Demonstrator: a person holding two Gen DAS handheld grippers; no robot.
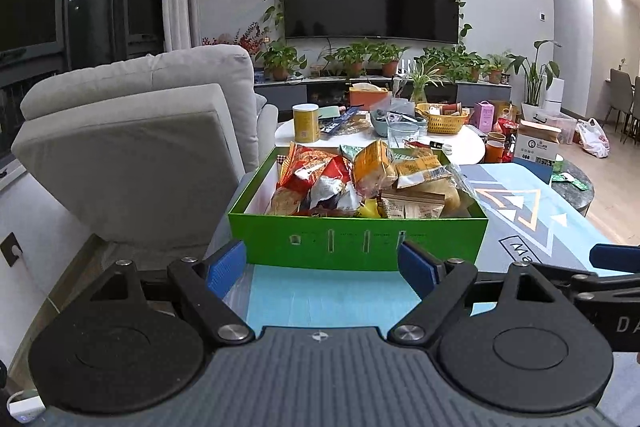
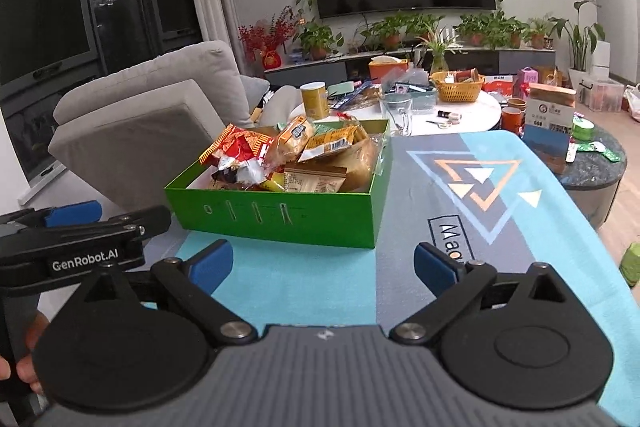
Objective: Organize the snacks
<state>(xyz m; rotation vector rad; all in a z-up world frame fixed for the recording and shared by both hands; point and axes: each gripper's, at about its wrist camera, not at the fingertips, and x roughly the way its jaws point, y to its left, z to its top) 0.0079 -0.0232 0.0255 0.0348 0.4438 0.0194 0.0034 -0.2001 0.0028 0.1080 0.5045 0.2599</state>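
A green box [image 1: 360, 239] sits on a blue patterned mat [image 1: 320, 299], heaped with snack packets: a red and orange bag [image 1: 312, 171], yellow bread packs [image 1: 376, 163] and a tan pack [image 1: 412, 205]. My left gripper [image 1: 322, 267] is open and empty, just in front of the box's near wall. The box also shows in the right wrist view [image 2: 280, 223], ahead and left of my right gripper [image 2: 323, 267], which is open and empty over the mat [image 2: 440, 187]. The left gripper's side [image 2: 72, 215] shows at the left edge there.
A grey sofa [image 1: 132, 139] stands left of the box. Behind it a white table [image 1: 460, 143] carries a yellow can [image 1: 306, 123], a yellow basket [image 1: 442, 121], a glass and clutter. A dark round table [image 2: 596, 167] with a carton [image 2: 550, 111] stands at the right.
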